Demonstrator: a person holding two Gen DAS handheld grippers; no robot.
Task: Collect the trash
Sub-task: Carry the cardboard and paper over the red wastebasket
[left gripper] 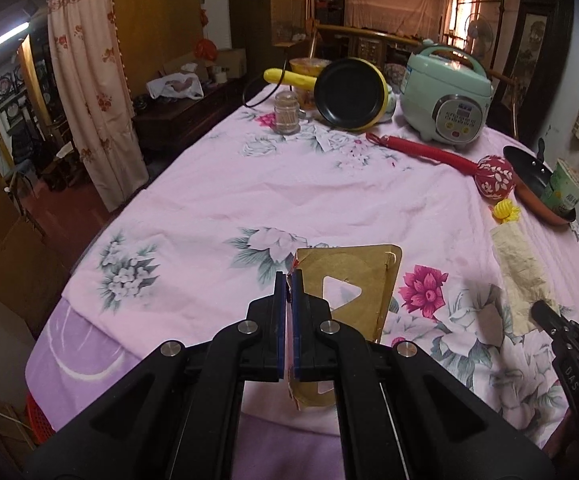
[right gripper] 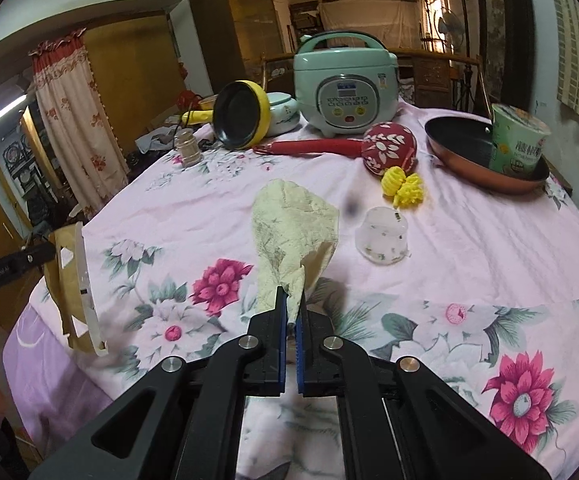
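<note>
My left gripper (left gripper: 288, 280) is shut on the edge of a brown paper bag (left gripper: 353, 280) with a triangular cut-out, held above the near part of the table; the bag also shows at the left of the right wrist view (right gripper: 69, 280). My right gripper (right gripper: 291, 300) is shut on a crumpled yellowish paper towel (right gripper: 293, 228), lifted over the flowered pink tablecloth (right gripper: 449, 240). The towel also shows in the left wrist view (left gripper: 521, 264), with the right gripper's body at its lower end. A small clear plastic cup (right gripper: 383, 236) stands on the cloth right of the towel.
Further back stand a green rice cooker (right gripper: 345, 84), a yellow pot (right gripper: 241, 116), a red massage hammer (right gripper: 389, 148), a yellow knotted toy (right gripper: 403, 188), a copper pan (right gripper: 457, 148) holding a green noodle cup (right gripper: 517, 140), and a toothpick jar (right gripper: 188, 148). The table edge drops at left.
</note>
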